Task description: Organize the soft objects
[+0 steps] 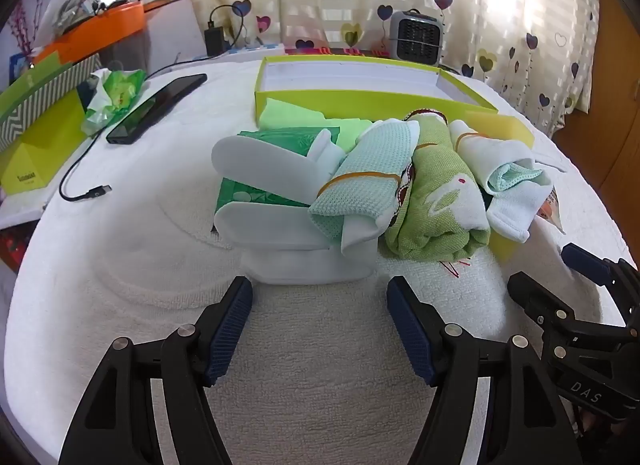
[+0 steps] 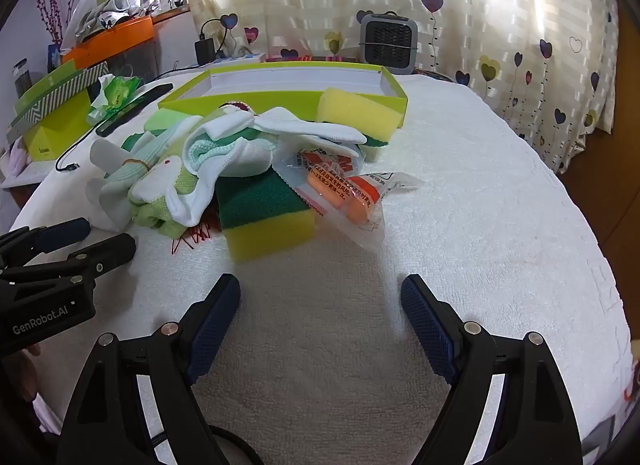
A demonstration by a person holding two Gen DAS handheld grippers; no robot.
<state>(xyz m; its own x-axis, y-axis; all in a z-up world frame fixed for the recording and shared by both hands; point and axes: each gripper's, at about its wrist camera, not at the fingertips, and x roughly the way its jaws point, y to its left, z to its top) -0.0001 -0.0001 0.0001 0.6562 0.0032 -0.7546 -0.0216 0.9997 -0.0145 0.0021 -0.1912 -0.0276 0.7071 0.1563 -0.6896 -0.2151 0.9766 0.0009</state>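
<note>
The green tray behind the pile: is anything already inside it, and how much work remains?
Nothing looks sorted yet: the green tray shows no items inside. Both the left gripper and right gripper are open and empty. The rolled towels, the sponge and the plastic packet lie heaped in front of it.

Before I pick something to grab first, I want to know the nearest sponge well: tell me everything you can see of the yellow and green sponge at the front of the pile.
The sponge is a rectangular block: thick yellow foam below, a dark green scouring layer on top. It looks dry and undeformed, and lies flat on the white towel, one corner pointing toward the right gripper. A rolled white sock overlaps its back left edge, and a clear plastic packet leans on its right side. Both grippers are clear of it.
</note>
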